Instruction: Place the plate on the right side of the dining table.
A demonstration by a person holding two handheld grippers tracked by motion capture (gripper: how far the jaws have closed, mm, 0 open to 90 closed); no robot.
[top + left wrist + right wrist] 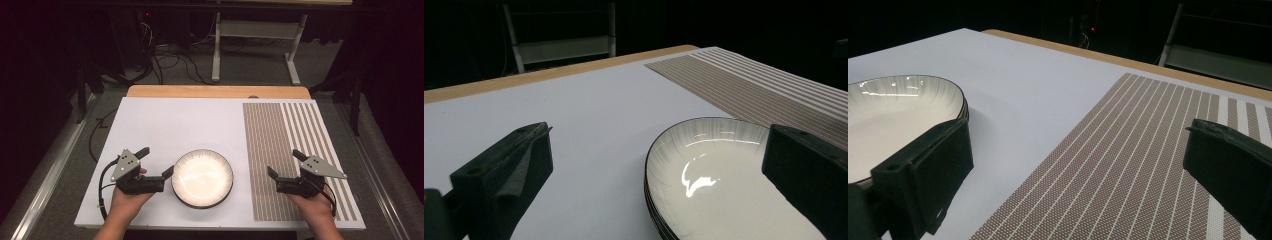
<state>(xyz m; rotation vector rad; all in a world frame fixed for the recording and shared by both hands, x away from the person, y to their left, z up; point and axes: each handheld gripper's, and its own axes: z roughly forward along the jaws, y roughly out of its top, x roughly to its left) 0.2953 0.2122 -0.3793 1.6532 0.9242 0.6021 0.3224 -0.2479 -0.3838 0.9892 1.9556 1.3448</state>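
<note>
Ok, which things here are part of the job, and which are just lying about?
Likely in play: plate, striped placemat, left claw open beside the plate, right claw open over the placemat.

Just about: cables on the floor, metal frame behind the table.

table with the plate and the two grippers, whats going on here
A person holds a two-jaw gripper in each hand over a white table. The left gripper, jaws open, sits right beside a dark-rimmed white plate, one jaw near its rim, not gripping it. The right gripper, also open and empty, hovers over the striped brown placemat. Nothing has been picked up.
</note>
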